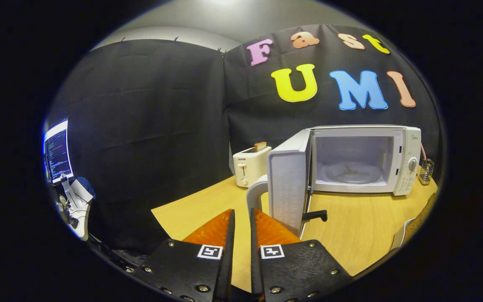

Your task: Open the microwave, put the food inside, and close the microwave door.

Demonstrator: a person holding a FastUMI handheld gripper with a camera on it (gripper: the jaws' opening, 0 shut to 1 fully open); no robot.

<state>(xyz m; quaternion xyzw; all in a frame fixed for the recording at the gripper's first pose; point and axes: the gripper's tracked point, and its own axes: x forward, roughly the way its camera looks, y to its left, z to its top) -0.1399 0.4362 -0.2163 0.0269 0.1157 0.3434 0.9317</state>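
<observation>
**Microwave open, gripper near door handle**

A wooden table (pixel 350 226) is seen ahead. On it the microwave (pixel 363 159) stands with its door (pixel 287 184) swung wide and its cavity bare. A toaster (pixel 250 165) is set just beside the door. The gripper (pixel 242 216) is nearly closed on nothing, its fingertips just before the door handle (pixel 255 195).

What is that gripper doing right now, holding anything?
Gripper: fingers nearly together, holding nothing, just short of the open microwave door's handle.
</observation>
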